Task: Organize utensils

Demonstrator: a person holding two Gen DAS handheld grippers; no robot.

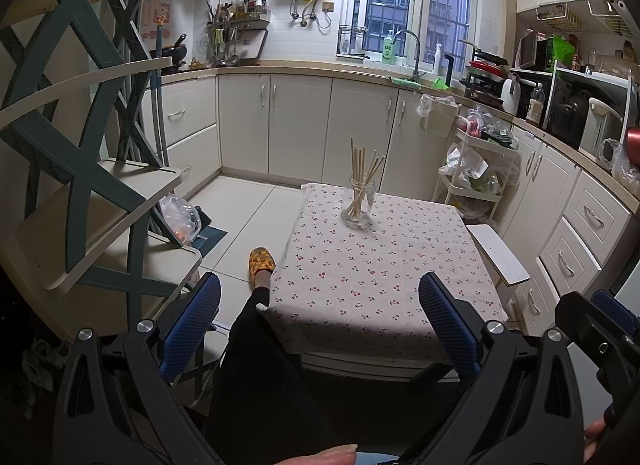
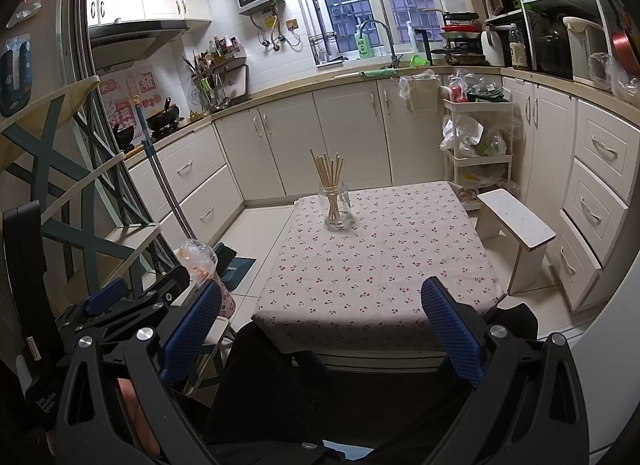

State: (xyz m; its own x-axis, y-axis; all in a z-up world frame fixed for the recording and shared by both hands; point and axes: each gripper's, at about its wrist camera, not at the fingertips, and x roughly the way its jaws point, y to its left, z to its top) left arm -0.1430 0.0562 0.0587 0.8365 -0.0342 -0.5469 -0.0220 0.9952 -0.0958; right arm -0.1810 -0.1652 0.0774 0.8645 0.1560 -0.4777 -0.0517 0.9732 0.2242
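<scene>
Chopsticks point(image 1: 362, 181) stand bundled in a glass jar point(image 1: 358, 205) at the far side of the cherry-print tablecloth point(image 1: 380, 273) in the left wrist view, well apart from the left gripper point(image 1: 320, 325), whose blue jaws are spread wide and hold nothing. From the right wrist, the right gripper point(image 2: 322, 329) hangs equally spread and unloaded near the table's front edge, the jar point(image 2: 339, 207) far ahead, a white stool point(image 2: 516, 225) beside the table.
</scene>
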